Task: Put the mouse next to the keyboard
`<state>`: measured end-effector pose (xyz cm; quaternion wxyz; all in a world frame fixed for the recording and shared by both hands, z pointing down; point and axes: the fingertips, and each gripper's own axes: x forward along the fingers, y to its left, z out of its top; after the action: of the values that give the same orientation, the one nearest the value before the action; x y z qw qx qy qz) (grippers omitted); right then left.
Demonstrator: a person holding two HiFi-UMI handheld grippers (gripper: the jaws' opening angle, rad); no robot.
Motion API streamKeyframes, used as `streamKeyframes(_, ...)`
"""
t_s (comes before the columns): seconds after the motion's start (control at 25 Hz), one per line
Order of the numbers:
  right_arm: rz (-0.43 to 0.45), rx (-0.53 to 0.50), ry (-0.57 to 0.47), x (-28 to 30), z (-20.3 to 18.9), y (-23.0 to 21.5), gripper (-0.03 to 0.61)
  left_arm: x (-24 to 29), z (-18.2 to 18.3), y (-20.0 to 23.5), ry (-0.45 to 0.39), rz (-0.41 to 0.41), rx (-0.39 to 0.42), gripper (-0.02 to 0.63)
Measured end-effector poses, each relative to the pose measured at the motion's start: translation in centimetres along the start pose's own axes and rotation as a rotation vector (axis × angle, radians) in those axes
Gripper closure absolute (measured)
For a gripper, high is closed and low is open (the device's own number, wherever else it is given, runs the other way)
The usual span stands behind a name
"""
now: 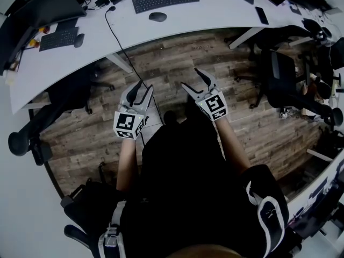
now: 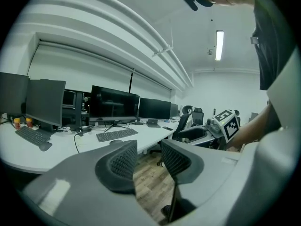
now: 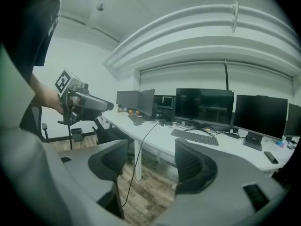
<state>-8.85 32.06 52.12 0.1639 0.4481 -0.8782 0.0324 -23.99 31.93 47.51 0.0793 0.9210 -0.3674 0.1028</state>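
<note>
Left gripper (image 1: 144, 86) and right gripper (image 1: 191, 78) hung short of counter (image 1: 215, 9), jaws apart, empty. Mouse (image 1: 157, 16) sat between keyboard (image 1: 165, 0) and counter's front edge; probably best approached low, straddling its sides.

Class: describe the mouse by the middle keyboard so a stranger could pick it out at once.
Find the curved white desk across the top of the head view. Near its middle lies a wide black keyboard; the dark oval mouse sits alone in front of it. The other mouse lies far left, beside a smaller keyboard.
</note>
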Motion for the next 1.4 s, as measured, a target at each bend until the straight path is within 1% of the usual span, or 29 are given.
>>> streamKeyframes(0.36, 0.014, 0.002, 0.019, 0.8, -0.2, -1.1, 0.264, 0.6, 0.1, 1.1, -0.002, 0.036, -0.010, 0.443)
streamKeyframes(0.48, 0.024, -0.005, 0.024, 1.6, -0.1, -1.8, 0.265, 1.2, 0.2, 1.7, -0.002, 0.051, -0.014, 0.443)
streamKeyframes(0.64, 0.025, -0.005, 0.008, 2.7, 0.4, -3.5, 0.268, 2.5, 0.6, 2.3, 0.003, 0.051, -0.012, 0.443)
streamKeyframes(0.84, 0.050, 0.003, 0.028, 4.4, 0.2, -5.6, 0.270, 4.8, 1.1, 3.4, 0.015, 0.059, -0.024, 0.446)
streamKeyframes(0.96, 0.056, 0.014, 0.033, 5.7, 0.4, -7.6, 0.272, 6.9, 1.3, 4.2, 0.034, 0.055, -0.033, 0.446)
streamKeyframes(1.16, 0.085, 0.027, 0.047, 7.7, -0.2, -10.7, 0.273, 10.6, 2.0, 5.0, 0.059, 0.051, -0.040, 0.448)
streamKeyframes(1.4, 0.109, 0.033, 0.056, 10.7, -0.3, -14.5, 0.276, 14.0, 3.1, 6.7, 0.077, 0.081, -0.046, 0.451)
